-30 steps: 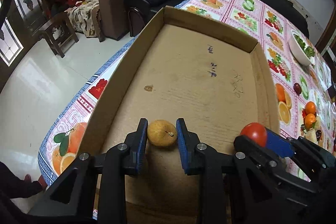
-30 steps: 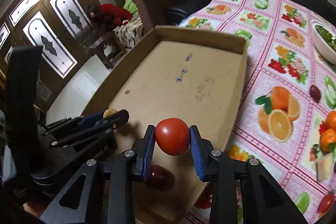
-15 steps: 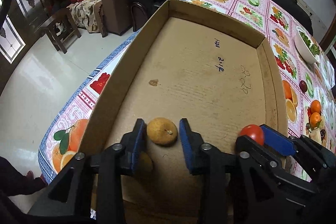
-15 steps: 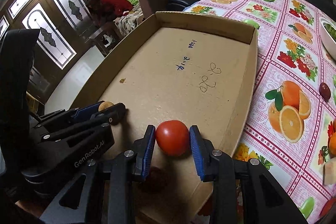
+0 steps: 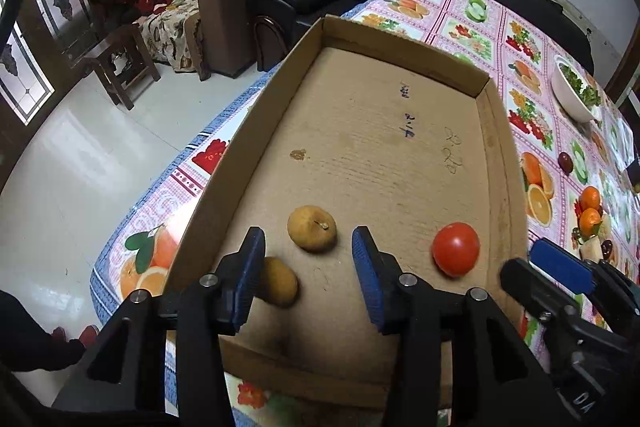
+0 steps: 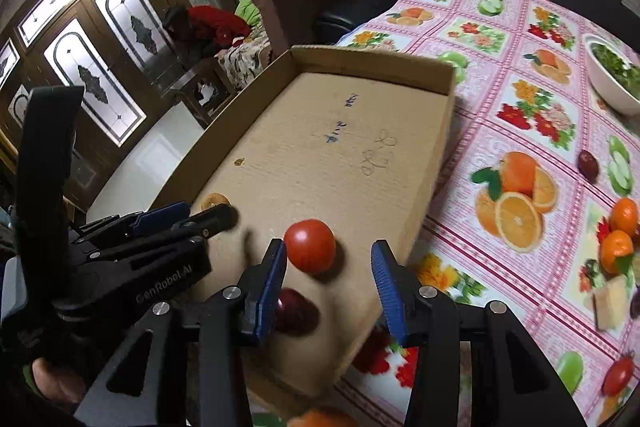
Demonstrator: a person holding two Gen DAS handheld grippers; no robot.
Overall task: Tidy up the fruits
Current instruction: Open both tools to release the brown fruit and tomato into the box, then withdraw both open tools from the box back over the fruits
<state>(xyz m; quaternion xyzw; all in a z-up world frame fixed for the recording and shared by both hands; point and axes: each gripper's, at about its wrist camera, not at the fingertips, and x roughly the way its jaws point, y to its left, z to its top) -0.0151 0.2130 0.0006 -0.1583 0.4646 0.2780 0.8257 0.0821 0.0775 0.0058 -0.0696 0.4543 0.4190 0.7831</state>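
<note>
My left gripper (image 5: 308, 279): jaws spread wide, gripping nothing, low over the near end of the cardboard box (image 5: 256, 147).
Yellow-brown fruit (image 5: 312, 228): on the box floor just ahead of my left fingers, touching neither.
Second yellow-brown fruit (image 5: 277, 281): beside my left finger, partly hidden.
My right gripper (image 6: 328, 285): jaws apart, empty.
Tomato (image 6: 310, 246): on the box floor near the right wall, between my right fingertips, slightly ahead.
Dark red fruit (image 6: 295, 311): lower, half behind the left finger.
Tablecloth (image 6: 520, 107): fruit print; two tangerines (image 6: 620, 231) and a white bowl (image 6: 610, 85) to the right.
</note>
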